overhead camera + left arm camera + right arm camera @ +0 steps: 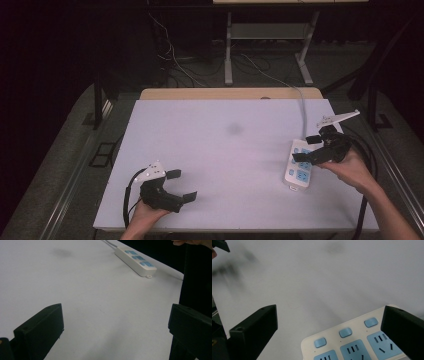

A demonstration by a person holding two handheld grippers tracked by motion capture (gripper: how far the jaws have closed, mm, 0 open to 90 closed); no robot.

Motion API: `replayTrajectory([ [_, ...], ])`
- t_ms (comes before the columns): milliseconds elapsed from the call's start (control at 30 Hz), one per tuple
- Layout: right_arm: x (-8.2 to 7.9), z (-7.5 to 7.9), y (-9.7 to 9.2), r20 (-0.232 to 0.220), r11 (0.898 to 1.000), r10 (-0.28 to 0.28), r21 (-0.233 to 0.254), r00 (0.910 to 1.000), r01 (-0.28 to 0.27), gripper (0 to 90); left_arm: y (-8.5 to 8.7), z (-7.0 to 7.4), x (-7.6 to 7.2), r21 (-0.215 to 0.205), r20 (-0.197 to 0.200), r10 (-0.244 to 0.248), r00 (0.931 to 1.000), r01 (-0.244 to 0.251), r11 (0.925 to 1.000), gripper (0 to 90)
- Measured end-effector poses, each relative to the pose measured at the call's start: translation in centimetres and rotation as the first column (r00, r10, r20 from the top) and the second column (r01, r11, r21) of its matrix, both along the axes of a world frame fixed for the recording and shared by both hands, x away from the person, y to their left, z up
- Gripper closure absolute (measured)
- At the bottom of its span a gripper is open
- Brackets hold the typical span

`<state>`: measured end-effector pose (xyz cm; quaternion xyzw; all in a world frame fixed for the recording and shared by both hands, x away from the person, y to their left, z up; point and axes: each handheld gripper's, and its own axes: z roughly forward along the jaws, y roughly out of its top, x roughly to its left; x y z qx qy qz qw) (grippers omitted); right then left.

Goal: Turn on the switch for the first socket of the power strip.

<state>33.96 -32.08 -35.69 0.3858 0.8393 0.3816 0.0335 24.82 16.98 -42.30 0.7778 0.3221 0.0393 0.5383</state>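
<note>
Power strip (298,167) under open right hand-held gripper (308,148), left hand-held gripper (182,185) open, apart.

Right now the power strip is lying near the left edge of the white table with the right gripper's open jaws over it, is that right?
Not quite. The power strip lies near the right edge of the white table, not the left, as the high view shows. The rest holds: the right gripper is over it with its jaws open.

Open-jawed left tool (116,325) facing power strip (136,260)
</note>
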Motion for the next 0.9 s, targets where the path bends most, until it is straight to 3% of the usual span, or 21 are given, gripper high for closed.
replayTrajectory([
  [500, 2.5, -1.2, -0.4, -0.047, 1.000, -0.022, -0.017, 0.9987, 0.021, 0.3, 0.0, 0.0, 0.0, 0.003, -0.001, -0.003, 1.0000, 0.003, 1.0000, 0.0],
  [700, 3.3, -1.8, -0.4, -0.064, 0.997, -0.049, -0.061, 0.9968, 0.045, 0.5, 0.0, 0.0, 0.1, 0.002, 0.001, -0.005, 1.0000, 0.005, 1.0000, 0.0],
  [800, 3.5, -2.0, -0.5, -0.069, 0.997, -0.046, -0.063, 0.9966, 0.042, 14.8, -0.1, 0.0, 0.1, 0.003, 0.001, -0.006, 1.0000, 0.006, 1.0000, 0.0],
  [900, 3.7, -2.1, -0.6, -0.068, 0.996, -0.058, -0.069, 0.9960, 0.053, 18.5, -0.1, 0.0, 0.0, 0.004, 0.001, -0.006, 1.0000, 0.006, 1.0000, 0.0],
])
